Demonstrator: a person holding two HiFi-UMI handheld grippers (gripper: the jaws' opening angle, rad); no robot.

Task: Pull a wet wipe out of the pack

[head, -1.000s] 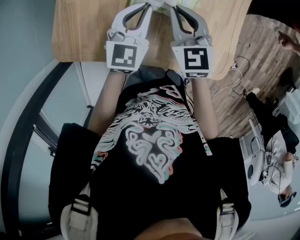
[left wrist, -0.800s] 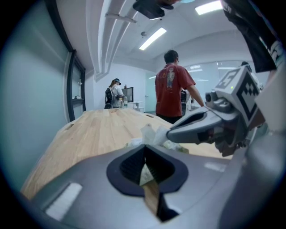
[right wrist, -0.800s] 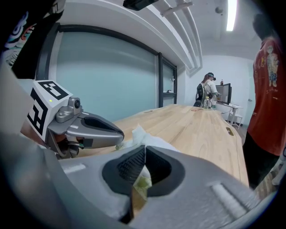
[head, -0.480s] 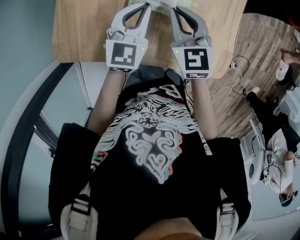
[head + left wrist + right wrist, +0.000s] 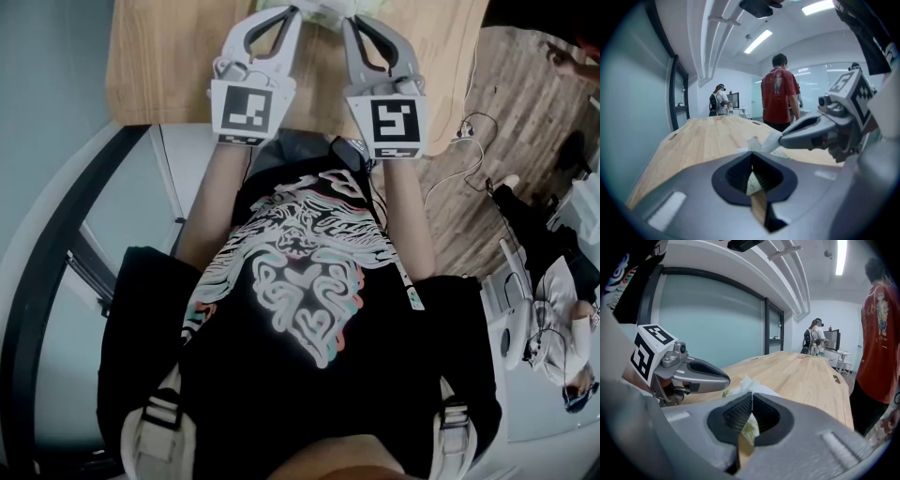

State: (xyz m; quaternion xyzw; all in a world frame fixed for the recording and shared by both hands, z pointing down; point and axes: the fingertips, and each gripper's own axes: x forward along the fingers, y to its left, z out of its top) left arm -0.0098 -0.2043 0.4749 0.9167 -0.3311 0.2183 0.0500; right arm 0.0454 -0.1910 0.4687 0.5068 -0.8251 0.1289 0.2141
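As right gripper (image 5: 751,397) seemingly nips the wet wipe (image 5: 746,382), left gripper (image 5: 751,156) closed alongside.

On my feed the left gripper (image 5: 296,8) and right gripper (image 5: 349,15) are grey, with ribbed black pads (image 5: 736,176). Each carries 1 white cube (image 5: 246,110) printed with black square markers. The table (image 5: 159,66) is pale wood with a fine grain. The wet wipe (image 5: 755,142) is white and the pack (image 5: 725,392) is pale green. The person's T-shirt (image 5: 309,281) is black with a white, pink and teal swirl print.
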